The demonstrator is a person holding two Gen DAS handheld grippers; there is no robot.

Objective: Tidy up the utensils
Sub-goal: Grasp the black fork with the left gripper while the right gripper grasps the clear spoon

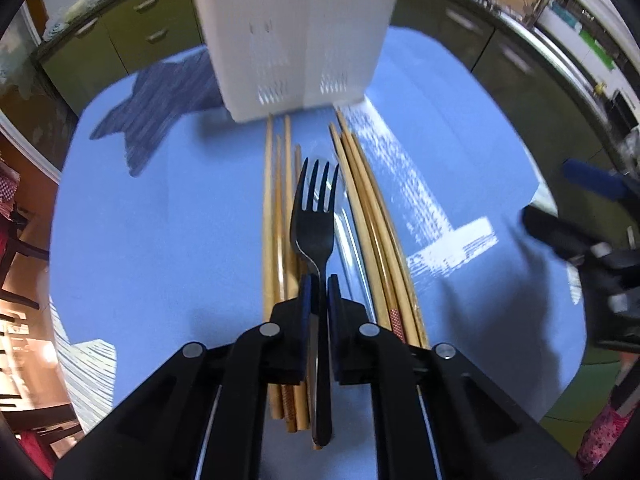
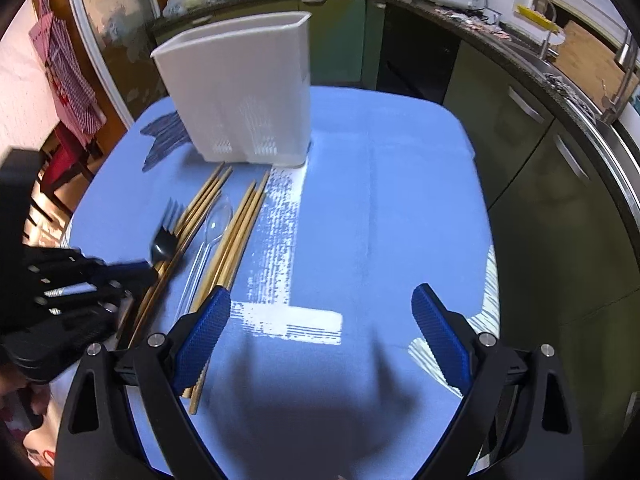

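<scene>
A black fork (image 1: 315, 216) points its tines toward the white utensil holder (image 1: 296, 36). My left gripper (image 1: 319, 284) is shut on the fork's neck, just above several wooden chopsticks (image 1: 276, 208) lying on the blue table cover (image 1: 140, 240). A clear plastic spoon (image 2: 216, 220) lies between the two chopstick bundles (image 2: 236, 236). In the right wrist view the fork (image 2: 164, 236) sits at the left with the left gripper (image 2: 132, 272) on it. My right gripper (image 2: 320, 320) hangs open over bare cloth to the right of the utensils. The white holder (image 2: 240, 88) stands at the far side.
A dark blue star-shaped mat (image 1: 160, 104) lies left of the holder. Green kitchen cabinets (image 2: 540, 152) and a counter with a sink tap (image 2: 624, 76) curve round the right side. A wooden chair (image 2: 64, 160) stands off the table's left edge.
</scene>
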